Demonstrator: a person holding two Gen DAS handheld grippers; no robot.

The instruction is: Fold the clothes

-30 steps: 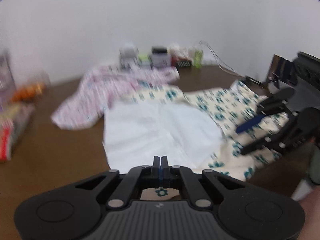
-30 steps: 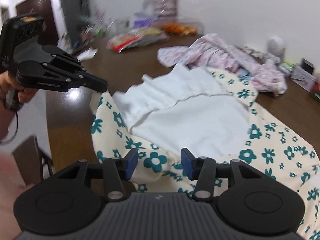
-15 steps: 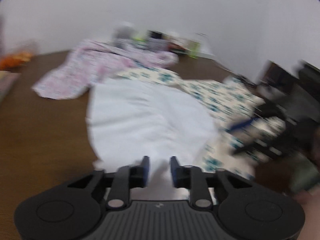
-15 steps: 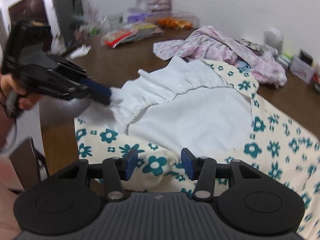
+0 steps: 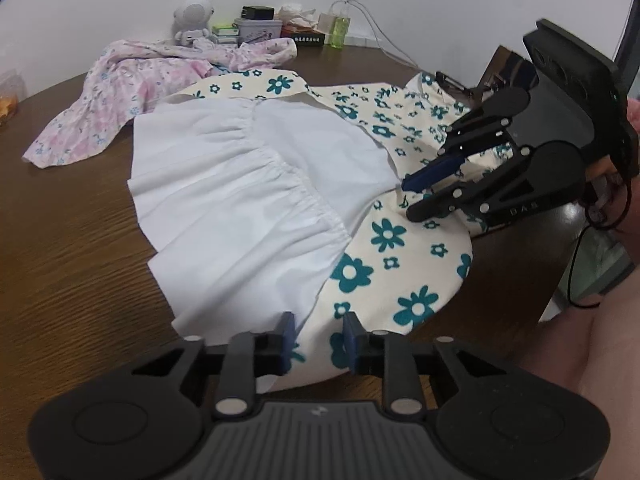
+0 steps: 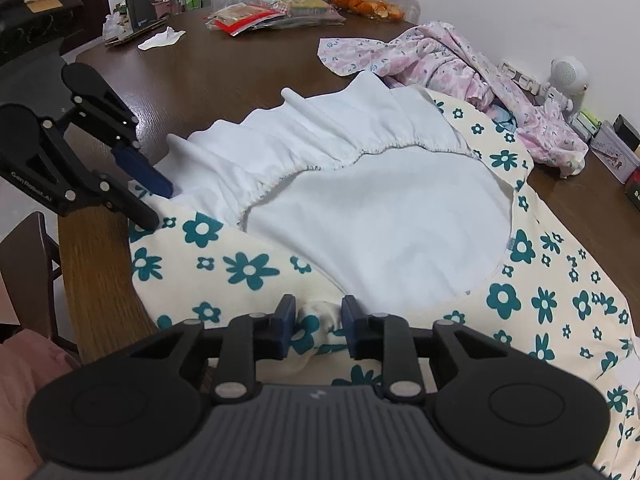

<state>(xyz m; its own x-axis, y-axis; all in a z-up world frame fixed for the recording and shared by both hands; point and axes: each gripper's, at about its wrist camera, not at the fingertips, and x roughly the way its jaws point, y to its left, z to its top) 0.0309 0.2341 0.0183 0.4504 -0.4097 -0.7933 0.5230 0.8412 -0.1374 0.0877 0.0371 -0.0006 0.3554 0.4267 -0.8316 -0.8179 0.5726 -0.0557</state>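
A cream garment with teal flowers [image 5: 384, 236] [image 6: 248, 268] lies spread on the brown table, its white lining [image 5: 248, 196] [image 6: 376, 216] facing up. My left gripper [image 5: 318, 336] [image 6: 154, 204] is low over the near hem. Its jaws are closing with the flat cloth edge between them, and the pads stand apart from it. My right gripper [image 6: 318, 316] [image 5: 412, 198] is at the garment's other edge. Its jaws are closing too, and a bunched fold of flowered cloth fills the gap and touches both pads.
A crumpled pink flowered garment [image 5: 132, 92] [image 6: 452, 60] lies behind the cream one. Small boxes, a bottle [image 5: 339, 24] and a white speaker toy [image 5: 192, 20] line the wall. Snack packets [image 6: 276, 12] sit at the table's far end. A chair [image 6: 32, 264] stands by the table edge [image 6: 92, 280].
The left jaws, shut a second ago, now stand apart, and that gripper has dropped and tipped down onto the hem. The right jaws have narrowed around a fold of flowered cloth.
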